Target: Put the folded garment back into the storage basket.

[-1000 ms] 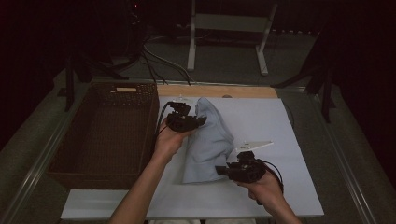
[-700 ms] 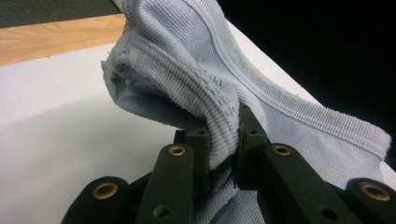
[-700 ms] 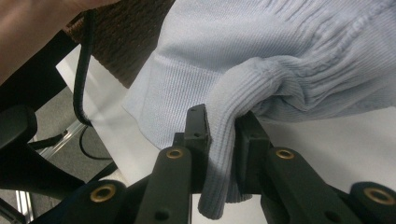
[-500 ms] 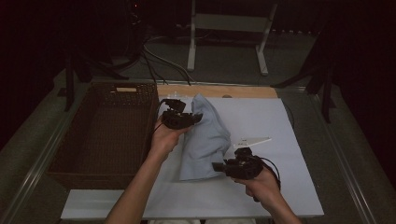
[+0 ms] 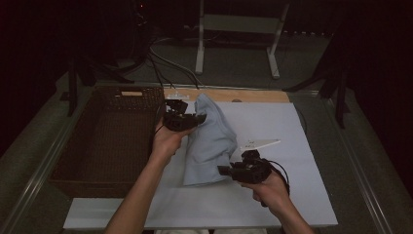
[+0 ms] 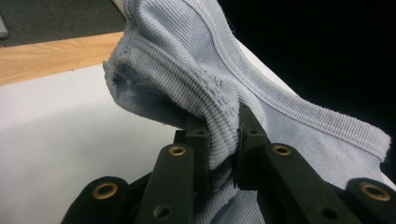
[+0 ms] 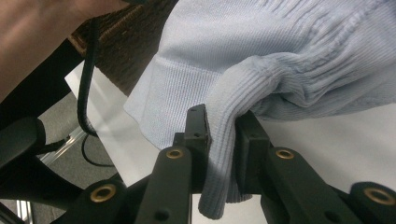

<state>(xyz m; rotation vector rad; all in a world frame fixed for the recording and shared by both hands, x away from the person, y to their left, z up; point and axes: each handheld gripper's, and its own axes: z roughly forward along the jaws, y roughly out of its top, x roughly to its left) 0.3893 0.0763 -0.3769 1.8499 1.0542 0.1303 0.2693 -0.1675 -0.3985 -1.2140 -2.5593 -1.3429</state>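
over the white mat [image 5: 302, 146], both jaws clenched on pale blue garment [image 5: 209, 141] (ribbing visible close up)

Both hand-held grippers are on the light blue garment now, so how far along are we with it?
Done: both grips are made. The left hand-held gripper is shut on a ribbed edge of the light blue garment, and the right hand-held gripper on another ribbed edge. In hand: the garment is held up, bunched, over the white board. Left, probably: laying it flat or moving it to the wicker basket, which looks empty.
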